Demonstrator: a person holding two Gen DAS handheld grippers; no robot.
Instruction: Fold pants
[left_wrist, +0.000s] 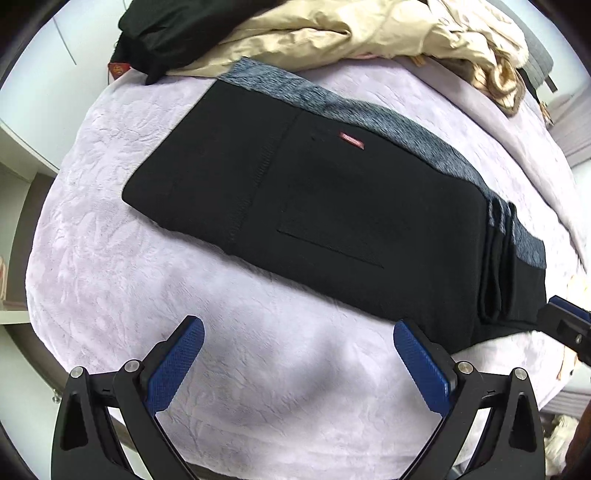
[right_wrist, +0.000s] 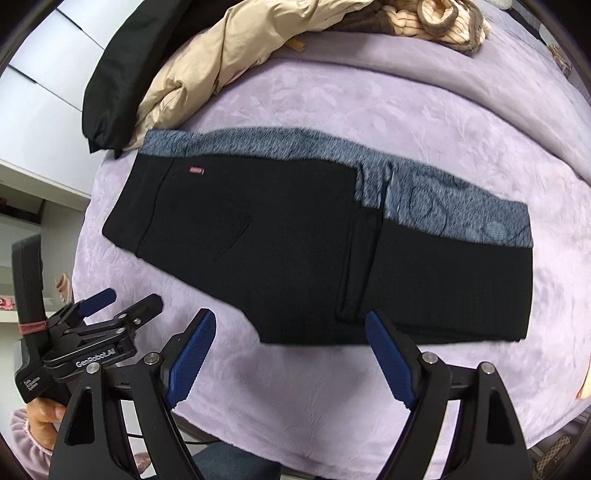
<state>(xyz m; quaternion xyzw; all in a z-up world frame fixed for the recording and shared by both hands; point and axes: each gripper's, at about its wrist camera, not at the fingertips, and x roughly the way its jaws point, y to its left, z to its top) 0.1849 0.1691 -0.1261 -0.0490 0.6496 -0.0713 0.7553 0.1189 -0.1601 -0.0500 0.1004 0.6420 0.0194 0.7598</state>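
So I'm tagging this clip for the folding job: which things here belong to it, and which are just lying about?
Part of the job:
- black pants, folded on the purple blanket
- left hand-held gripper, open
- right hand-held gripper, open

Just lying about:
- beige jacket
- black garment
- striped brown-and-cream garment
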